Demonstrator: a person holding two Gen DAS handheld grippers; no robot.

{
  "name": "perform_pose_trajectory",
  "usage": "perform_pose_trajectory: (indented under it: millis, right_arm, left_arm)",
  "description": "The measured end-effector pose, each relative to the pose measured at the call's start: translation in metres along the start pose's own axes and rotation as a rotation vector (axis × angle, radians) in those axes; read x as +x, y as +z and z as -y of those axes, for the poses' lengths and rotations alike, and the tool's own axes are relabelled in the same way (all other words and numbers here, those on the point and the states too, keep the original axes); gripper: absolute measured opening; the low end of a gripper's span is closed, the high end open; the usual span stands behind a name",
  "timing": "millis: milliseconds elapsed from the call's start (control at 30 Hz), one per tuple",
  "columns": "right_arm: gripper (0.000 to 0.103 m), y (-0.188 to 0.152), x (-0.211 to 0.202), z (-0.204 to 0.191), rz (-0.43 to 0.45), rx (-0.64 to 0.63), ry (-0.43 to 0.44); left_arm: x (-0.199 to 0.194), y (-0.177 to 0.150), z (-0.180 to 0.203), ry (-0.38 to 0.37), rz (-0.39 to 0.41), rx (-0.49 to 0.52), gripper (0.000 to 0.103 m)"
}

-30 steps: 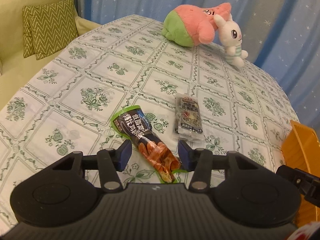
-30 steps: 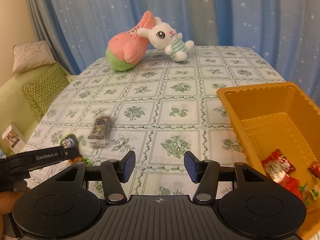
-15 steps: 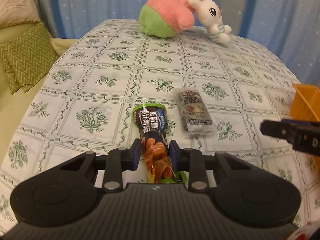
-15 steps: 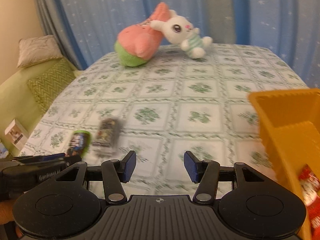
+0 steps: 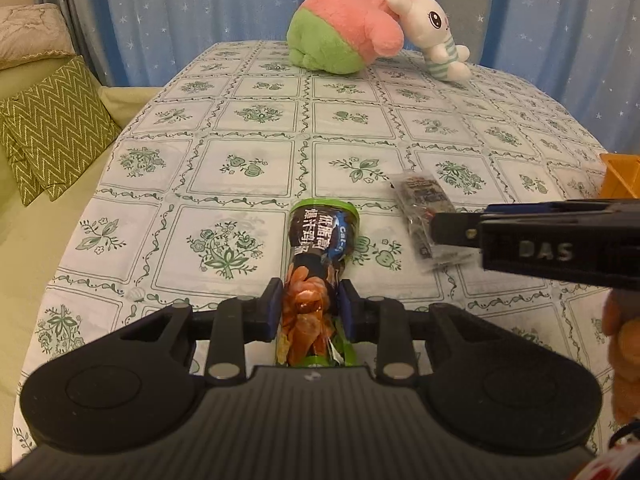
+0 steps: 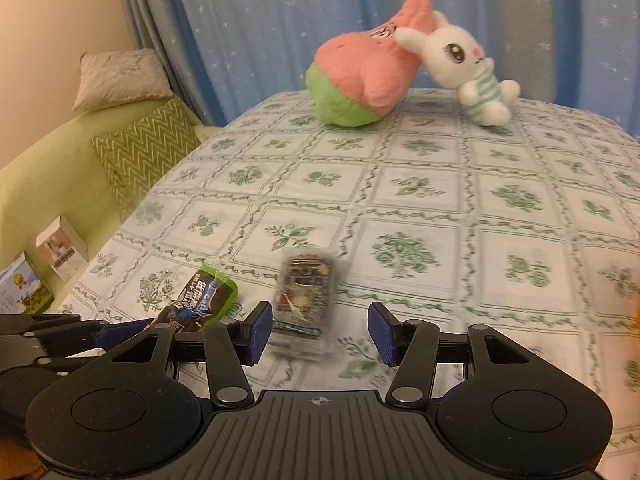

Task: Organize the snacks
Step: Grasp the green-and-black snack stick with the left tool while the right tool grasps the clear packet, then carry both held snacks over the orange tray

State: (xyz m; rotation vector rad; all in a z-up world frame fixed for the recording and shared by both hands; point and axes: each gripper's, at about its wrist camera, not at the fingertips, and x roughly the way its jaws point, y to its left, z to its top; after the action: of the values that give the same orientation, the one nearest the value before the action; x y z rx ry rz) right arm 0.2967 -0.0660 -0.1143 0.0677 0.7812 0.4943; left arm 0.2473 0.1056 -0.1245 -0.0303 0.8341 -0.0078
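**A:** What are the two tools doing?

**B:** The left tongs are clamped on a green and black snack packet, pinching its near end while the rest is lying on the worktop, which is covered by a floral cloth. The right tongs are standing apart, hovering with a small dark snack sachet between the blue pads, not touching it. The sachet is lying just beside the green packet.

**A:** What could be going wrong from here?

**B:** My guess: the left grip is sitting near one end of a long, soft packet, so the free end may be sagging or swinging on the lift and slipping out. The sachet is flat and glossy and sits off-centre, nearer the left pad; on closing, the right tongs may push it along the cloth or bunch the cloth instead of catching it. The two tools are also working close together, so they may be bumping each other.

**A:** Any containers?

**B:** Only a corner of an orange bin is showing at the right edge of the left view. Its contents are hidden here.

**A:** Anything else?

**B:** A pink and green plush and a white rabbit plush are leaning together at the far end, well apart from the snacks.
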Motion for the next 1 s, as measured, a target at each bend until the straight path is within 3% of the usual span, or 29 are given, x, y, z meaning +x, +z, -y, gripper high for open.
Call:
perform_pose_trajectory:
  millis: [400,433,533,1000]
  right_arm:
    - [0.050,0.006,0.038,-0.018,-0.031,-0.073,-0.037]
    - [0.043,0.005,0.039,-0.019,-0.029,-0.085,-0.050]
    - [0.039,0.004,0.038,-0.018,-0.030,-0.102,-0.056]
    - [0.038,-0.011,0.012,0.000,-0.030,-0.058,-0.076]
  left_arm:
    - [0.000,-0.002,-0.003,0.011,0.019,0.006,0.027]
    - [0.000,-0.002,-0.002,0.014,0.020,0.007,0.027]
    - [0.002,-0.001,-0.001,0.022,0.021,0.016,0.027]
    - [0.005,0.001,0.005,0.049,0.027,0.035,0.027]
